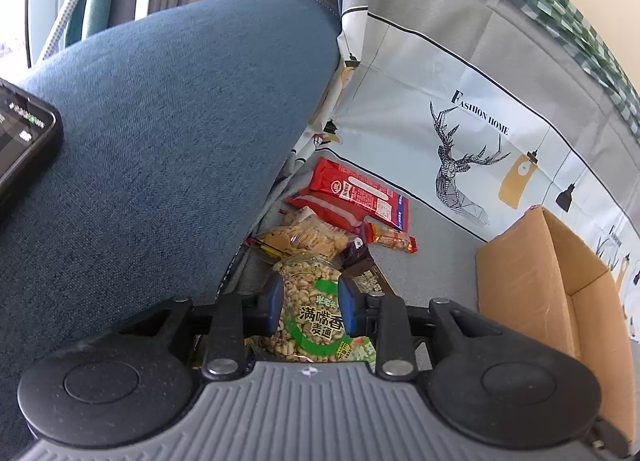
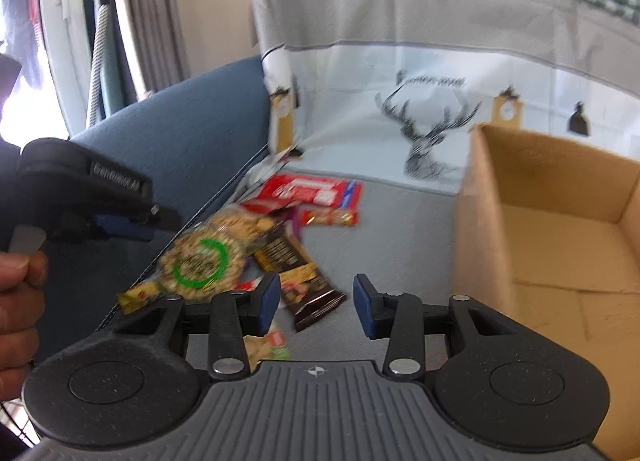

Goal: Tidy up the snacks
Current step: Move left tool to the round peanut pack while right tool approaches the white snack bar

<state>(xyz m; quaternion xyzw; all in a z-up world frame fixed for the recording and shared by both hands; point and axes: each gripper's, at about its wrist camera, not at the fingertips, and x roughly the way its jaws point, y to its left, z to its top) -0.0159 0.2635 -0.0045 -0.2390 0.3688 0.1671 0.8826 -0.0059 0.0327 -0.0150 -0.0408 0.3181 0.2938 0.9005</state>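
- Blue fabric of the sofa arm point(image 1: 160, 149) fills my left side; only the left wrist view shows a phone point(image 1: 24, 133) lying on it.
- The clear puffed-grain bag point(image 1: 310, 313) with its green ring label lies on the grey surface point(image 1: 432, 261), in the snack pile beside the arm.
- My left gripper point(image 1: 310, 303) tilts down over that bag, jaws straddling it; I cannot tell whether they pinch it.
- The red packet point(image 1: 356, 193) lies beyond.
- My right gripper point(image 2: 316, 307) hangs above the dark wrapper point(image 2: 308, 289), jaws spread, nothing between.
- The cardboard box point(image 2: 560, 221) stands rightmost, open; the right view shows its floor.
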